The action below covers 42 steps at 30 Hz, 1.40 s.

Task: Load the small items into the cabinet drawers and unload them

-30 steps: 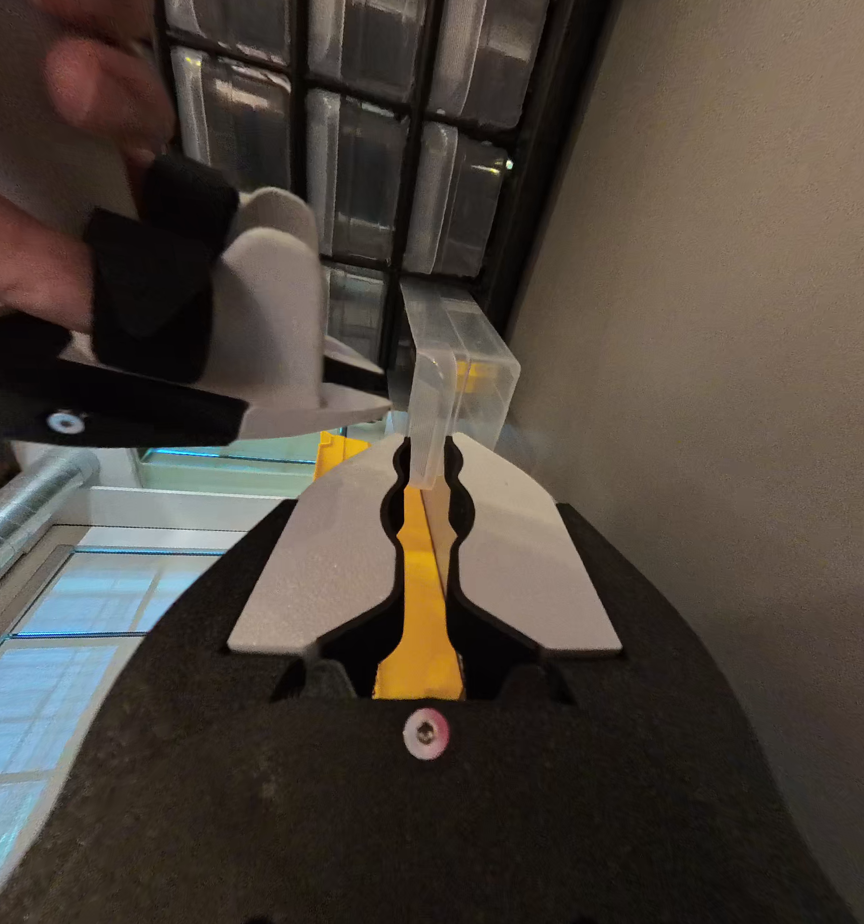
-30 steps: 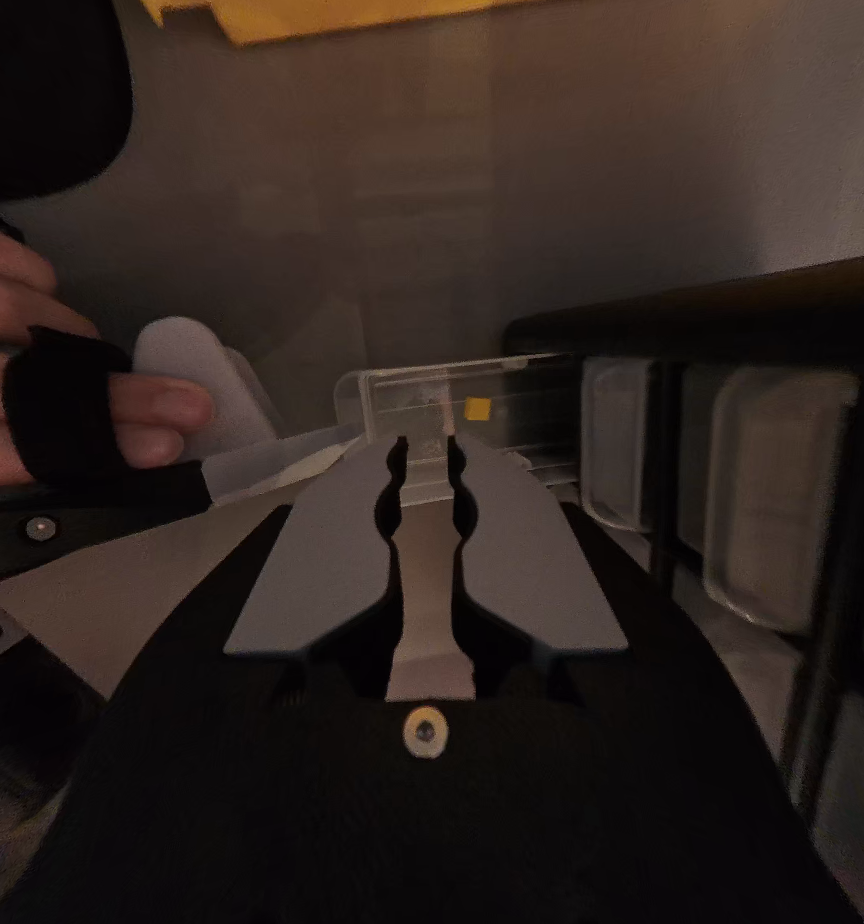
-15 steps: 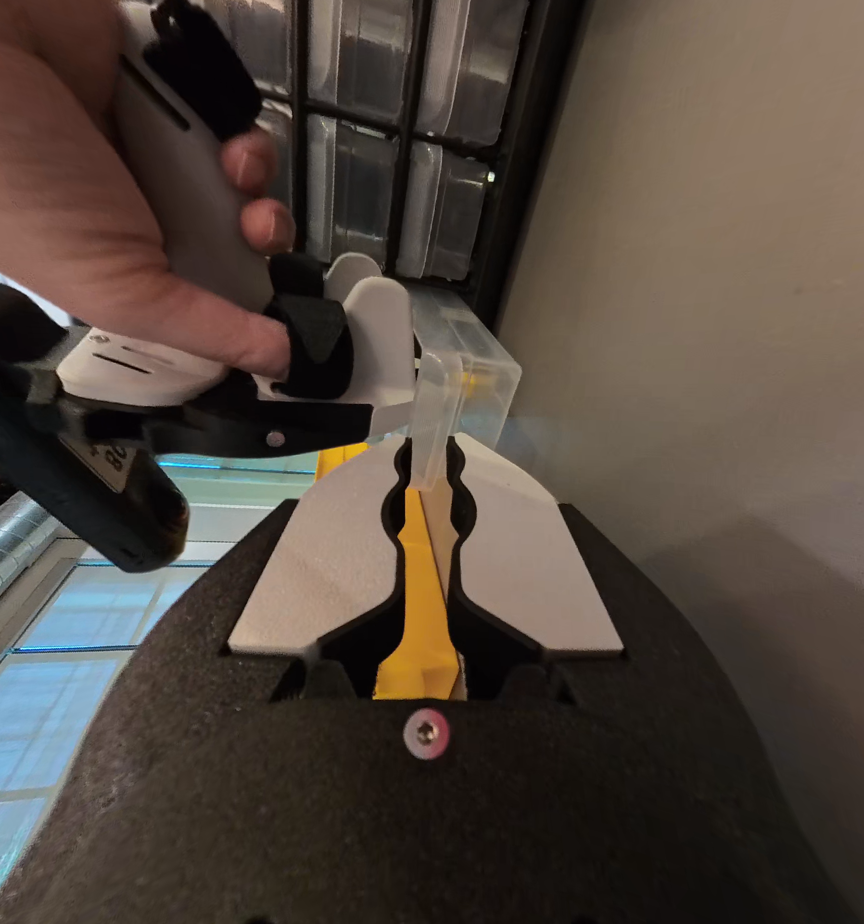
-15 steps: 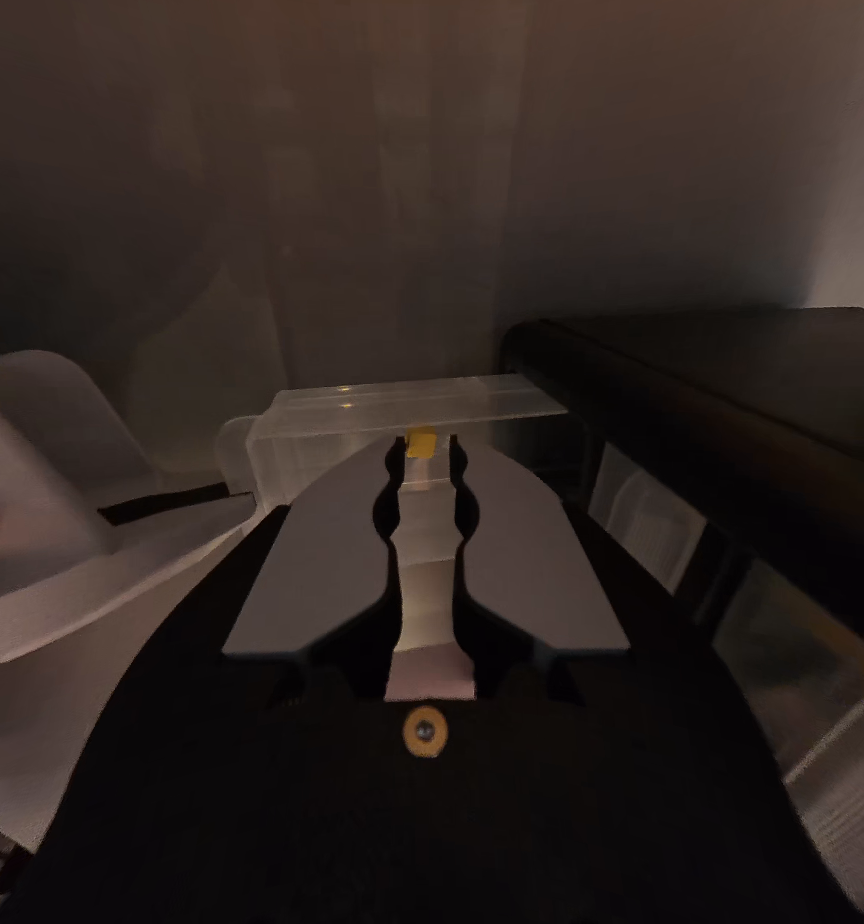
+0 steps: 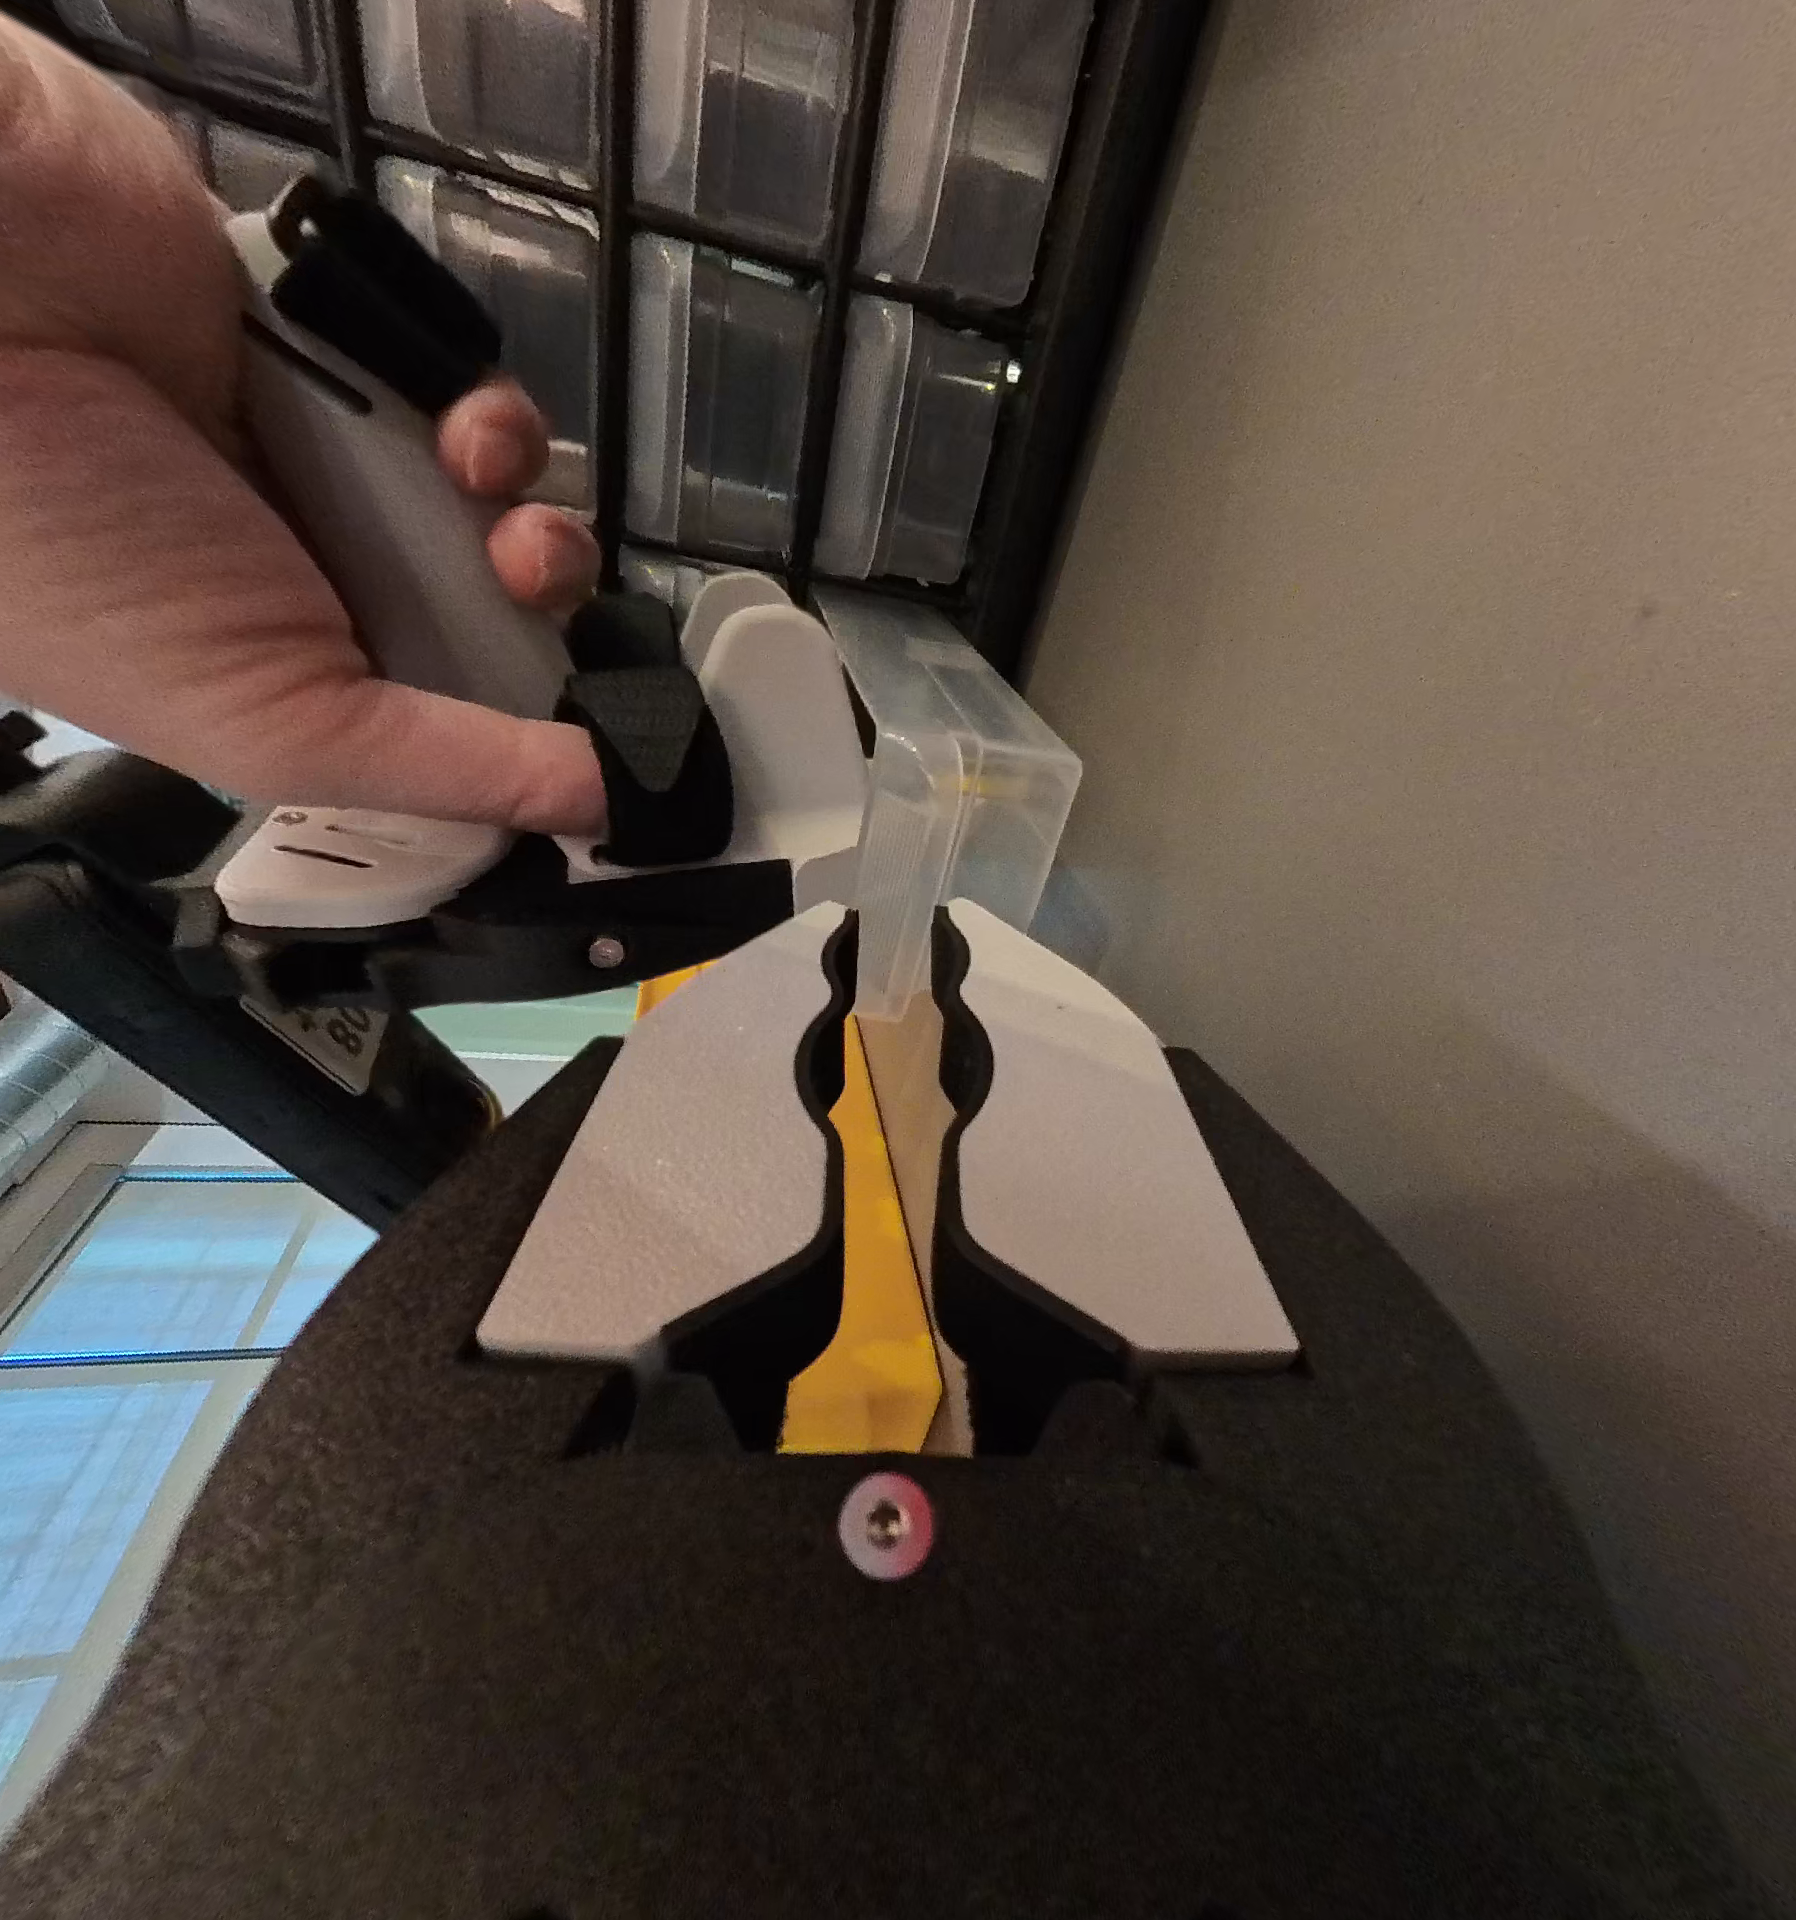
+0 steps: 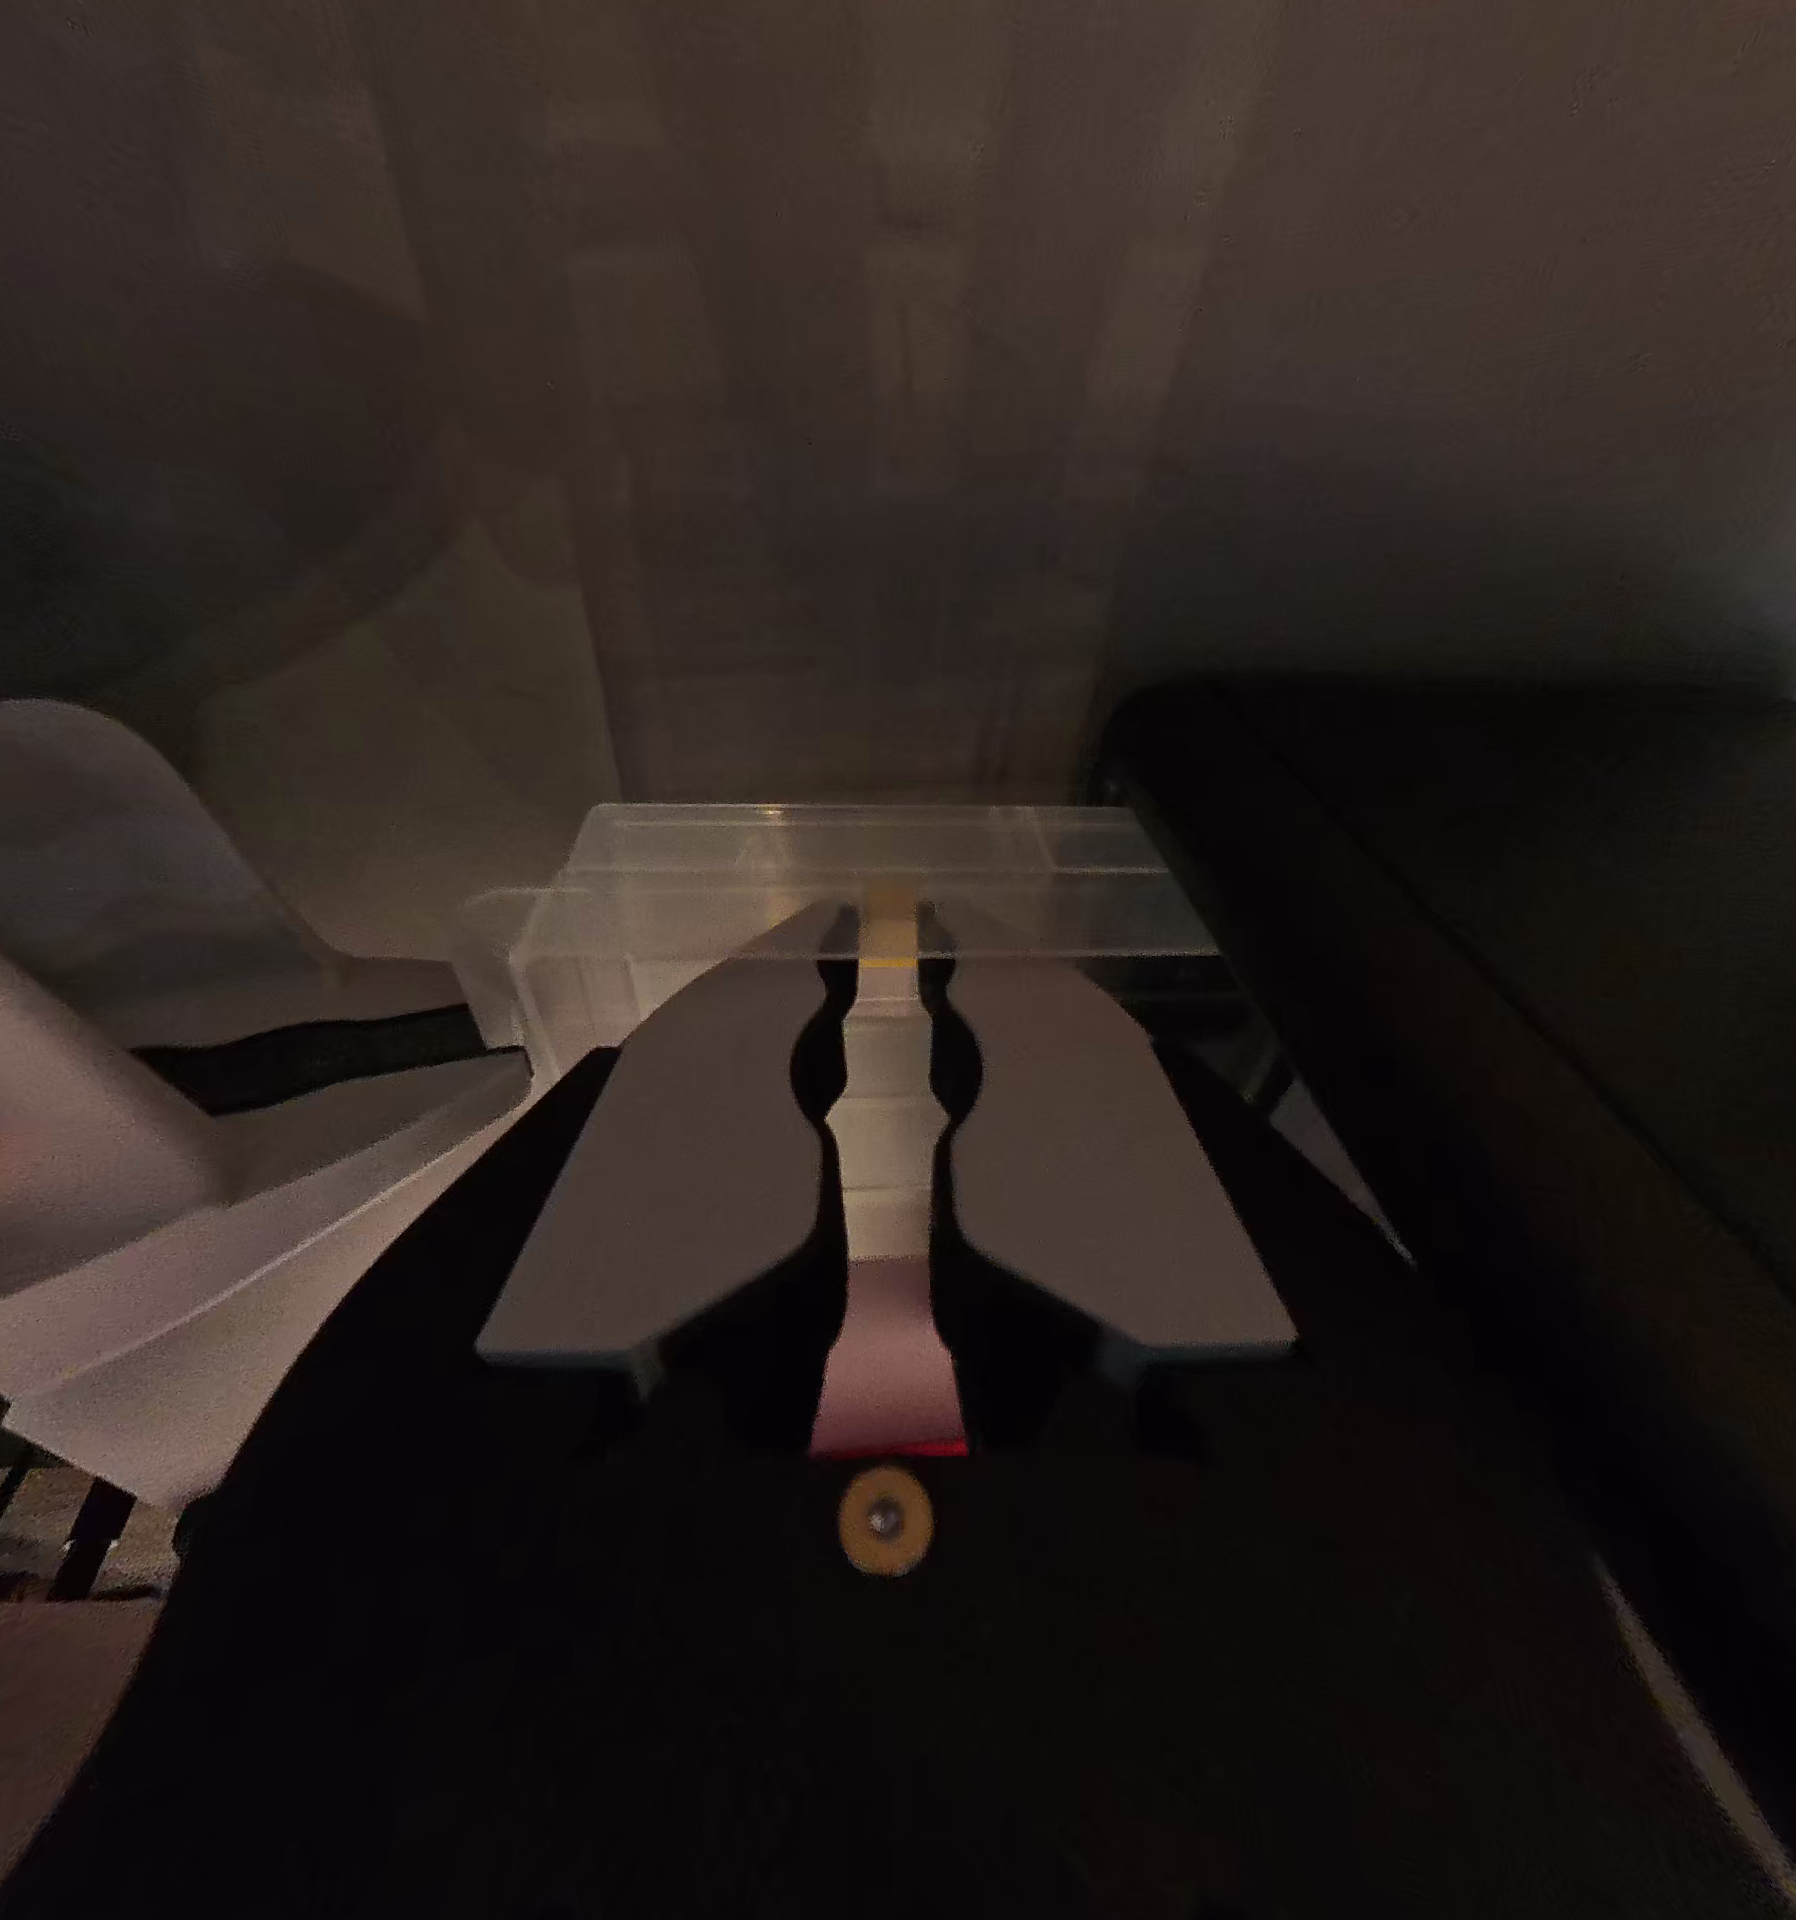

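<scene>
So the left gripper [image 5: 896,940] has its two grey fingers [image 5: 1070,1122] squeezed onto the front handle tab [image 5: 899,894] of a clear plastic drawer [image 5: 987,769], which sticks partway out of the black cabinet [image 5: 1081,343]. It's the drawer in the column nearest the beige wall [image 5: 1496,727]. The rest of the cabinet front is a grid of see-through drawers [image 5: 915,436], all pushed in.

From the right wrist view the right gripper [image 6: 886,920] has its tips just inside the open top of that same drawer [image 6: 1081,862], with a small yellow item [image 6: 889,902] sitting right between them. The gap there is narrow, but I honestly can't tell whether the fingers are actually pinching the yellow thing or just sitting either side of it, because that view is dark and a bit smeared. The black cabinet [image 6: 1496,935] runs off to the right there.

In the left wrist view you can also see a hand [image 5: 125,499] wrapped round the right gripper's pale handle, finger through a black strap, coming in from the left beside the drawer. A bit of yellow [image 5: 977,784] shows through the drawer's clear wall too.
</scene>
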Tool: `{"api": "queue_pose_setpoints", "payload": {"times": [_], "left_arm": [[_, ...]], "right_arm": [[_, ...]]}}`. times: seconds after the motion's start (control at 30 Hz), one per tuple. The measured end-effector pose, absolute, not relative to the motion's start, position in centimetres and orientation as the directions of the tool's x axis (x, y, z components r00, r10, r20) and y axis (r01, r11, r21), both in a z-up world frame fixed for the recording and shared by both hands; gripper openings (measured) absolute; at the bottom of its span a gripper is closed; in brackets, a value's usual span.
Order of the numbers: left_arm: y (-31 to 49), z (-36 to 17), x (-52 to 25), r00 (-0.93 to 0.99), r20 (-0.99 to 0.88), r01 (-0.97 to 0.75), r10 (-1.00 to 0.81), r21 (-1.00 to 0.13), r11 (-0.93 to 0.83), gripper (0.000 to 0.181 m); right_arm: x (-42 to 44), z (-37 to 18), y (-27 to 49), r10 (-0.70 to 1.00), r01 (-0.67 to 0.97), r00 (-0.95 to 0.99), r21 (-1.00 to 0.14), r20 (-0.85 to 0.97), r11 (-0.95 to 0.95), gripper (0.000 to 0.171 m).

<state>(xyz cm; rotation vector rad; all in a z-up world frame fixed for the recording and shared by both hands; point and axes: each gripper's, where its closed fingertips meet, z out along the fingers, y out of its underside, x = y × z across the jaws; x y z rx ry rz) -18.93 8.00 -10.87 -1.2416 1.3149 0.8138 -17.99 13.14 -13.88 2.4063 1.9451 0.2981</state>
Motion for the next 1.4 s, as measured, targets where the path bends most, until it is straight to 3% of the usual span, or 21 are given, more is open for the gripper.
{"api": "queue_pose_setpoints", "payload": {"times": [0.23,0.5,0.63,0.77,0.9,1.0,1.17,1.4], "left_arm": [[8.1,-10.8,-19.0,0.156,-0.965,-0.957,-0.210,-0.201,0.211,0.013],[8.4,-11.2,-19.1,0.163,-0.959,-0.957,-0.230,-0.211,0.201,0.013],[8.6,-11.3,-19.0,0.170,-0.956,-0.955,-0.238,-0.219,0.198,0.013],[9.1,-11.3,-18.9,0.152,-0.963,-0.963,-0.221,-0.195,0.188,0.013],[9.6,-11.2,-18.8,0.149,-0.965,-0.967,-0.217,-0.188,0.172,0.013],[10.2,-11.1,-18.6,0.128,-0.969,-0.974,-0.209,-0.163,0.157,0.013],[11.2,-11.0,-18.3,0.148,-0.961,-0.975,-0.234,-0.181,0.126,0.013],[12.7,-11.0,-18.0,0.083,-0.972,-0.988,-0.218,-0.109,0.112,0.013]], "right_arm": [[-17.9,-13.2,13.2,0.966,0.969,0.190,0.125,0.173,-0.213,0.012],[-16.1,-4.6,10.0,0.913,0.965,0.242,-0.181,0.328,-0.190,0.012],[-7.1,0.9,6.3,0.824,0.913,0.372,-0.327,0.427,-0.243,0.012],[6.7,2.5,4.5,0.596,0.692,0.716,-0.482,0.365,-0.537,0.012],[19.5,-2.3,4.0,0.301,0.389,0.915,-0.398,0.267,-0.831,0.012],[23.4,-7.2,3.0,0.234,0.265,0.962,-0.272,0.139,-0.925,0.012],[24.0,-12.2,0.7,0.280,0.273,0.960,-0.158,-0.024,-0.949,0.012],[24.0,-15.0,1.1,0.295,0.290,0.954,-0.090,-0.052,-0.953,0.012]]}}
